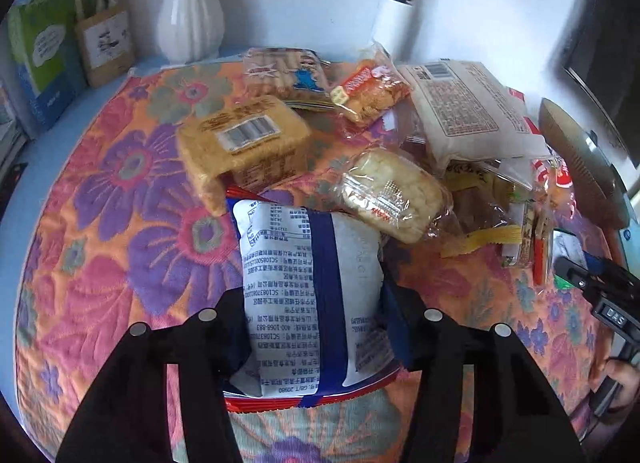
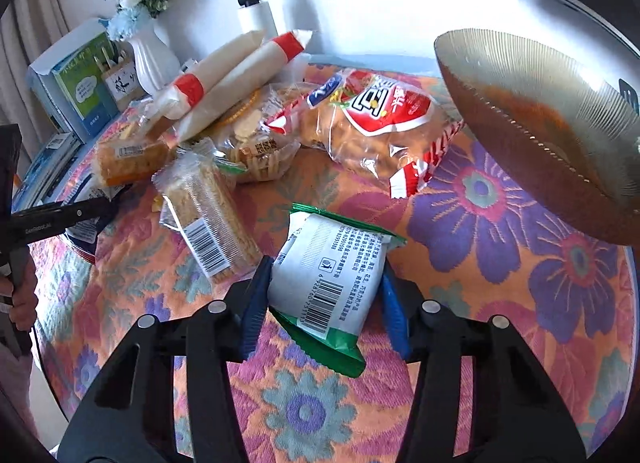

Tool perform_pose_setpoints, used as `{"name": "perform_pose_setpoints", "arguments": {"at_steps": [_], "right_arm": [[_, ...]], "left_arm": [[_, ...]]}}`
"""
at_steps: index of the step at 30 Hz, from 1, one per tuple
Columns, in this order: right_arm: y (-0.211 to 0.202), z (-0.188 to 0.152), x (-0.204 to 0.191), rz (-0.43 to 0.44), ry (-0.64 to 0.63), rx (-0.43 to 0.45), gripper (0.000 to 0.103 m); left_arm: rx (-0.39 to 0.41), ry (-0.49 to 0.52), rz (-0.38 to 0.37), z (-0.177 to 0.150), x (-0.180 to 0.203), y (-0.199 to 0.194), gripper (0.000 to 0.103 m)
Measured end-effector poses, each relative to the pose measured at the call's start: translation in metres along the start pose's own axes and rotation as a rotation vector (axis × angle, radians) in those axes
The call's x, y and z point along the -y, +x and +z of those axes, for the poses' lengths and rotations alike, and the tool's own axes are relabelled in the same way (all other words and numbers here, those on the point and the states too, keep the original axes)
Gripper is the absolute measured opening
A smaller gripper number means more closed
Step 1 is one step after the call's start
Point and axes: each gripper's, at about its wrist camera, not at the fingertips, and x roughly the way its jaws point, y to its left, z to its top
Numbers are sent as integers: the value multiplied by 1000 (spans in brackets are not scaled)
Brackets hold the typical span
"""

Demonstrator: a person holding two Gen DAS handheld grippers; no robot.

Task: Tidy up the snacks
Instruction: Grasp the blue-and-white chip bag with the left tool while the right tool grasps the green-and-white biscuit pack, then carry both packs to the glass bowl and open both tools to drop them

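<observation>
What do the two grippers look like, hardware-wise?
Both match: the left gripper and right gripper have black angular linkage arms with silver round pivot pins and blue ribbed fingers. Seen from the left camera, the right one's black body carries a small "DAS" label. No cables visible.

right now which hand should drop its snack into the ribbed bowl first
Right, probably. The right gripper holds the green-edged packet, and the ribbed bowl sits just ahead to its right. The left gripper holds the blue-striped packet, with the pile between it and the bowl.

print on the blue-and-white packet [image 1: 308, 295] is too blurred to read.
</observation>
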Motion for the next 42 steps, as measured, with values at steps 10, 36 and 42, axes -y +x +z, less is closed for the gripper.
{"name": "perform_pose_setpoints", "arguments": {"at_steps": [10, 36, 42], "right_arm": [[-39, 5, 7, 48, 31, 91, 51], [-79, 95, 92, -27, 65, 250, 51], [-75, 104, 132, -79, 115, 245, 51]], "left_arm": [[136, -78, 12, -7, 9, -61, 52], [232, 12, -277, 119, 159, -54, 52], [200, 62, -352, 143, 214, -30, 52]]}}
